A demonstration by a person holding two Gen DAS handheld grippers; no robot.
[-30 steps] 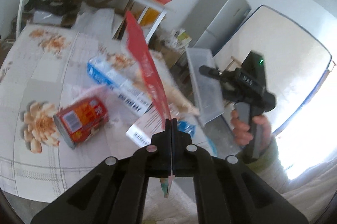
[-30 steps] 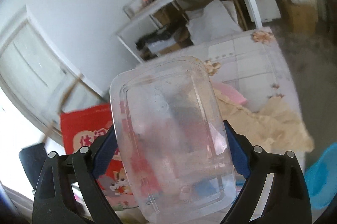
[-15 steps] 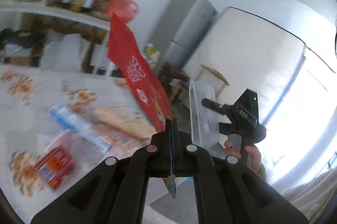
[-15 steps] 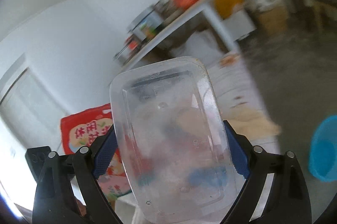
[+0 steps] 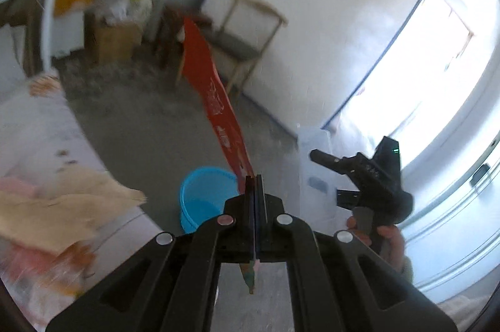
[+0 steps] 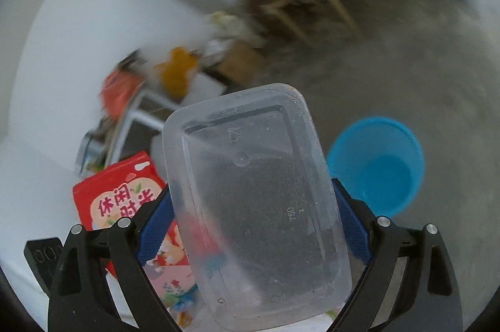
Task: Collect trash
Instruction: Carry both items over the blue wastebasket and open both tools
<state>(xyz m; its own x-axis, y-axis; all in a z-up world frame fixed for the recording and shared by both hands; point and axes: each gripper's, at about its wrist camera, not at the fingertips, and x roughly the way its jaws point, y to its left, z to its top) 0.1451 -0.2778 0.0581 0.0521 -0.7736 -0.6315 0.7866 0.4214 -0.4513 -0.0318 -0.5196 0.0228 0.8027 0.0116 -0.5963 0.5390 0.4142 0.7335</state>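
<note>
The clear plastic container (image 6: pixel 256 200) is showing smooth, slightly cloudy walls with fine specks and moulded marks. The red snack wrapper (image 5: pixel 215 110) is looking like thin glossy printed film. The blue bucket (image 6: pixel 376 163) is looking like smooth plastic with a soft sheen. The left gripper (image 5: pixel 254 185) and the right gripper (image 6: pixel 253 225) are showing matt black plastic arms with shiny metal rivets, the right one's blue pads (image 6: pixel 351 225) looking ridged. The floor (image 5: pixel 140 125) is looking like rough grey concrete. A crumpled brown paper (image 5: pixel 59 207) is lying matt on the bench (image 5: pixel 28 128).

My clear container (image 6: pixel 256 207) bears embossed "750" and "2". The red packet (image 6: pixel 125 194) reads "休闲时光".
</note>
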